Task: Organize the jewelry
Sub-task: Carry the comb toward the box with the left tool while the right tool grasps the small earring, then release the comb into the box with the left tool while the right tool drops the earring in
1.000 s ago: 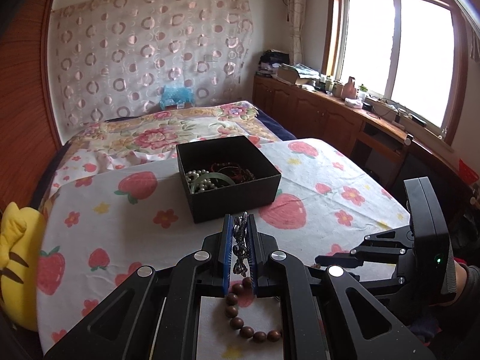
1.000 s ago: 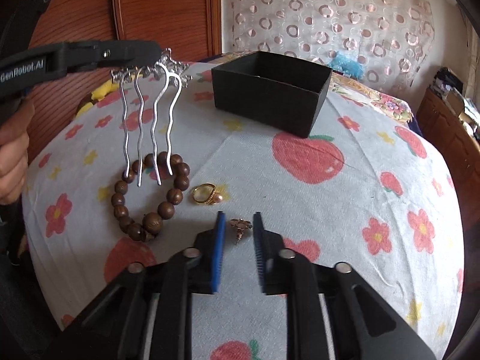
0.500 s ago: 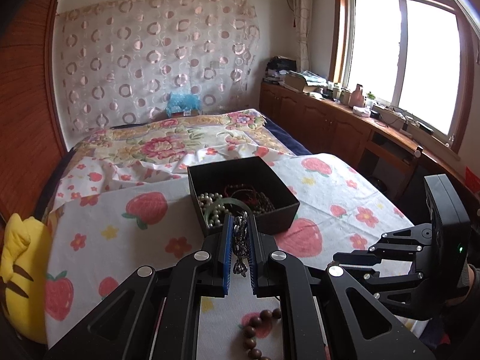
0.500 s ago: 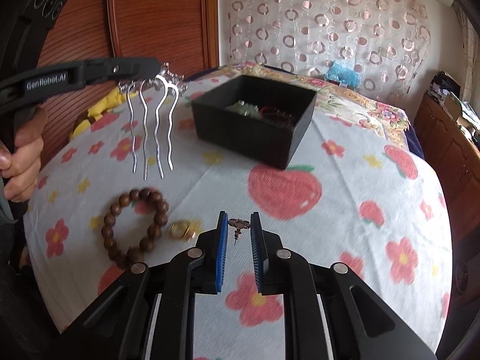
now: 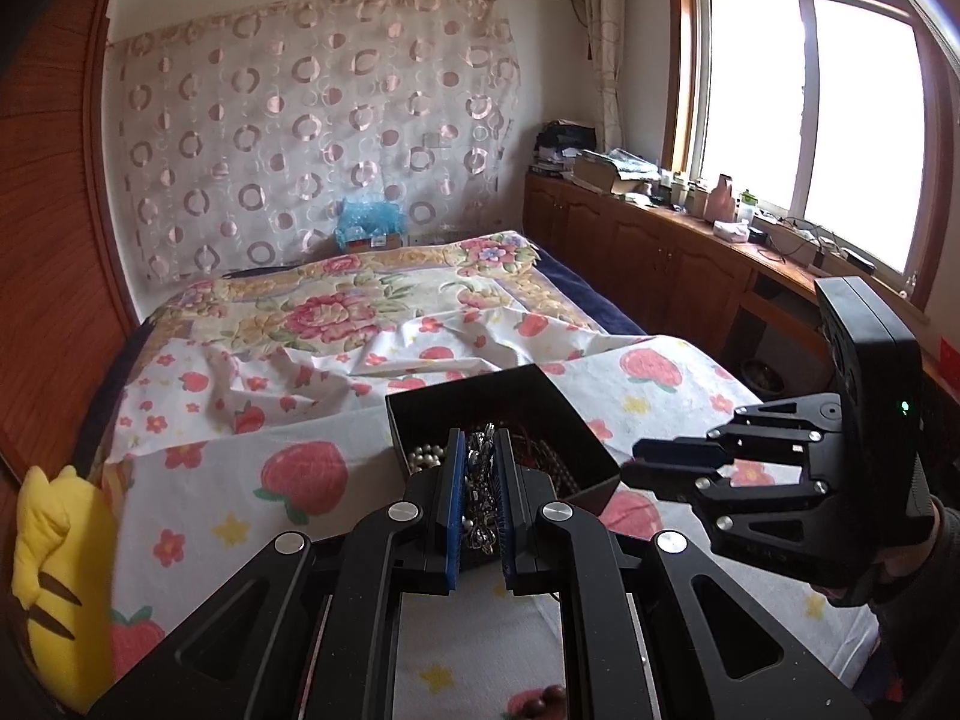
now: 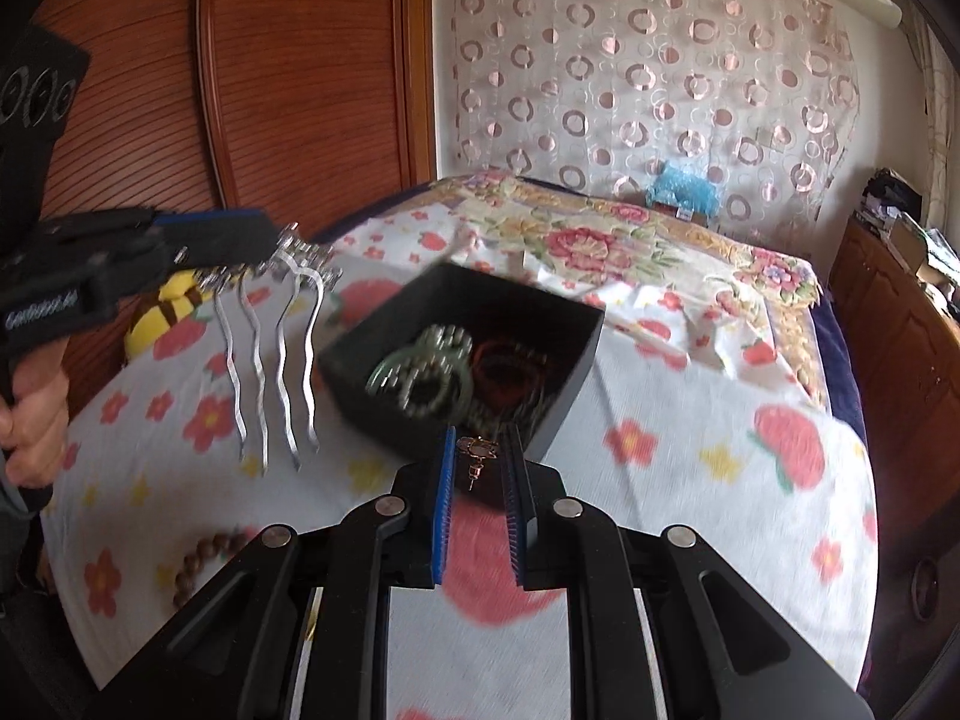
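A black open box [image 5: 564,426] [image 6: 576,330] sits on the strawberry-print cloth and holds pearls, a green bangle [image 6: 414,372] and dark red beads. My left gripper [image 5: 478,483] is shut on a silver hair comb [image 5: 480,480]; in the right wrist view its four wavy prongs [image 6: 276,372] hang down left of the box. My right gripper [image 6: 478,456] is shut on a small gold earring [image 6: 477,450], just in front of the box's near wall. A brown bead bracelet [image 6: 204,558] lies on the cloth at the lower left, partly hidden by my fingers.
A yellow plush toy [image 5: 54,570] lies at the bed's left edge by a wooden panel. A floral blanket [image 5: 360,306] covers the far bed. Wooden cabinets [image 5: 660,252] with clutter run under the window on the right. A person's hand [image 6: 30,420] grips the left tool.
Both grippers have risen and moved toward the box, each keeping its piece. The bracelet and ring have slid to the bottom of the views; the box interior now shows.
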The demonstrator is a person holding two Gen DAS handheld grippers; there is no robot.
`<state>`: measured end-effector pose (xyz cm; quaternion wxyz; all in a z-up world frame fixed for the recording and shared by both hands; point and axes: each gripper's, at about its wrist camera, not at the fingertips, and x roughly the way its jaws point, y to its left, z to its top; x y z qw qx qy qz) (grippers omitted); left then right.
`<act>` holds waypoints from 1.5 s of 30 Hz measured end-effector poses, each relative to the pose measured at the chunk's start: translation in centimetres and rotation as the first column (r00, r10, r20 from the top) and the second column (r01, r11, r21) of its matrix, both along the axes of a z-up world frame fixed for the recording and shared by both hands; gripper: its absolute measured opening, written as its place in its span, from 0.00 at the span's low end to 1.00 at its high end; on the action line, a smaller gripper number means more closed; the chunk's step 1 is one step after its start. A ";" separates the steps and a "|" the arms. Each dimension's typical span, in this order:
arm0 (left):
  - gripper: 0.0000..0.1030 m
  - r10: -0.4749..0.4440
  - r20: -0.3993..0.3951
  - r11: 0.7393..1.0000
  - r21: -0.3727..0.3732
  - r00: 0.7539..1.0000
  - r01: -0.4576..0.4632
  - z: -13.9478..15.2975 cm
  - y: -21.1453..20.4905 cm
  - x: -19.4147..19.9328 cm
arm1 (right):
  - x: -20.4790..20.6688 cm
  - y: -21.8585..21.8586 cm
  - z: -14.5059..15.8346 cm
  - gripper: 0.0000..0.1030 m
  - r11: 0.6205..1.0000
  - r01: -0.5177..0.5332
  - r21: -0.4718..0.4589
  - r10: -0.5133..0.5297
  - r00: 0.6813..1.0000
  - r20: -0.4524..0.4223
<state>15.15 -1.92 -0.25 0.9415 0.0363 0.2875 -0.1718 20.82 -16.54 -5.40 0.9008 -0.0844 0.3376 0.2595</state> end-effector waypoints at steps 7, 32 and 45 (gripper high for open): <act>0.08 0.013 -0.001 1.000 -0.004 1.000 -0.013 0.2 0.2 1.8 | 3.2 0.5 0.1 0.17 1.000 0.001 0.031 -0.001 1.000 -0.009; 0.08 0.017 -0.047 1.000 -0.004 0.999 -0.017 -2.1 -2.0 9.7 | 5.7 -2.5 -2.5 0.37 0.992 0.112 0.055 -0.111 0.994 -0.021; 0.08 -0.012 -0.100 1.000 -0.027 0.995 0.009 -3.8 -4.3 11.2 | 5.8 -3.0 -2.4 0.37 0.991 0.117 0.065 -0.116 0.993 -0.019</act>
